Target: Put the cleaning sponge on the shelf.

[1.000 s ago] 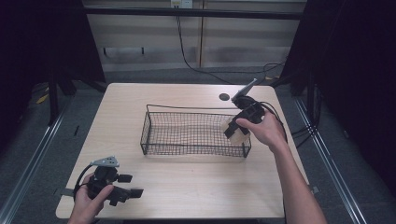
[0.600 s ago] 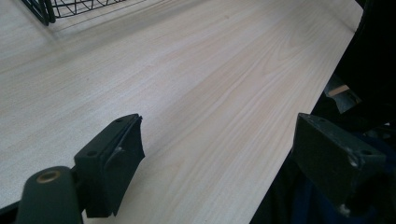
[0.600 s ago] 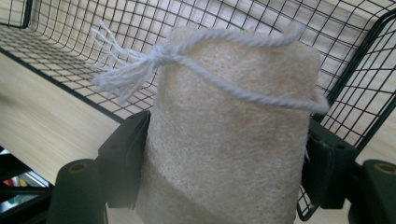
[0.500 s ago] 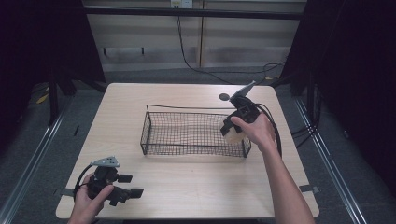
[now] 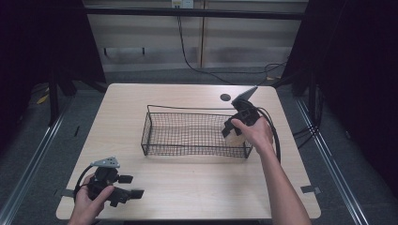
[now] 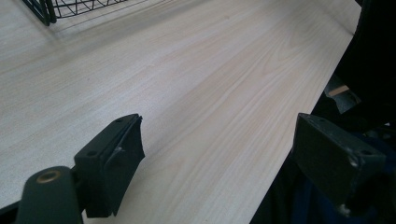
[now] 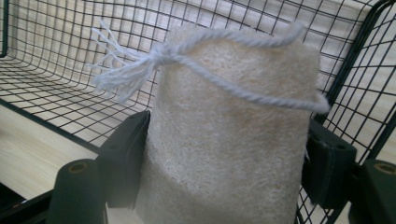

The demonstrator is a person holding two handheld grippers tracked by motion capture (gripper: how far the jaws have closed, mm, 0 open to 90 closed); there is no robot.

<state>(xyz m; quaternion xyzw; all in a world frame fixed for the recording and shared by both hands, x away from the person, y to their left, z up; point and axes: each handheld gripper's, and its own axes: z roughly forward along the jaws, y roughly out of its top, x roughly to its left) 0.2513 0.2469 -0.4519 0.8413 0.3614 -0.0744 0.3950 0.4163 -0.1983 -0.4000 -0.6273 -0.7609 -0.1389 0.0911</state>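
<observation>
Gripping a loofah pad [image 7: 224, 140] (string-looped), the right gripper [image 7: 224, 168] hangs inside the wire basket [image 5: 187, 140].

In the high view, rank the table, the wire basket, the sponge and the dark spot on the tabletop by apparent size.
1. Table, largest by far.
2. Basket, covering the table's middle.
3. Sponge, a pale patch at the basket's right end, partly hidden by the right tool.
4. Dark spot, smallest, though the hidden sponge makes this close.

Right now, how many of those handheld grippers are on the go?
2: the left gripper rests at the table's near left corner; the right gripper is at the wire basket's right end.
</observation>
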